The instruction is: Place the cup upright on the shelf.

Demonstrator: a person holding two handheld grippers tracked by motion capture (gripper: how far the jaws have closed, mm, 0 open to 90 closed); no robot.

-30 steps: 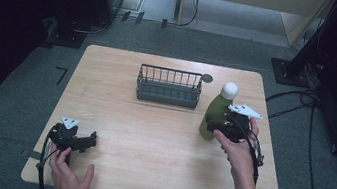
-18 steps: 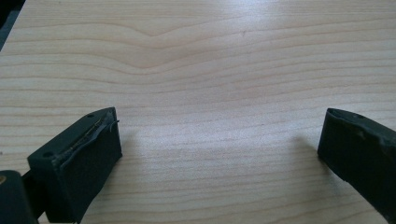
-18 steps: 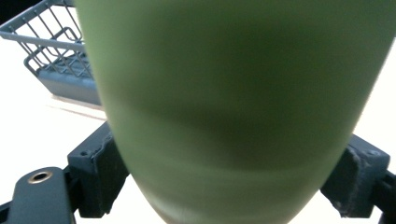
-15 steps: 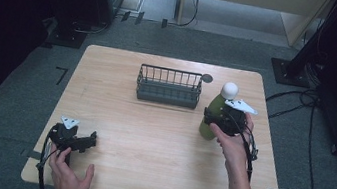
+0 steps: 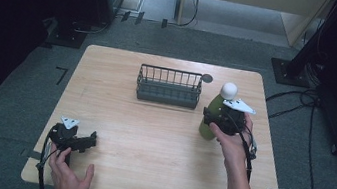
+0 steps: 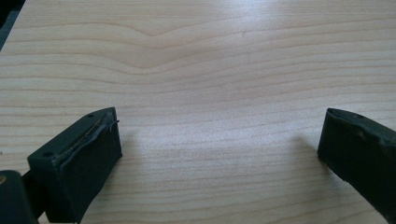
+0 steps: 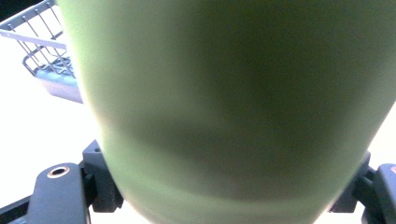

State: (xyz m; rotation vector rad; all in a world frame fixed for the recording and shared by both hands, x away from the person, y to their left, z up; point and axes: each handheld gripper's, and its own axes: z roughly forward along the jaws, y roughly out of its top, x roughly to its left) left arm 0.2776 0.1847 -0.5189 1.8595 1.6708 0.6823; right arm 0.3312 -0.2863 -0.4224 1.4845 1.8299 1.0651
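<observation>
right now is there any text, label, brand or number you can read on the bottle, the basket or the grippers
None can be read.
green bottle: plain green body and white cap in the high view, a blurred bare green surface in the right gripper view; no label shows.
wire basket: bare dark wire, no tag.
left gripper and right gripper: black, with unmarked grey plates.
table: plain wood grain.

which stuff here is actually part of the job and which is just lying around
In use, as far as the pictures show:
green bottle, with the right gripper closed around it
wire basket, close by and probably its goal

Lying about:
left gripper, open, resting on the table
cables on the floor
</observation>
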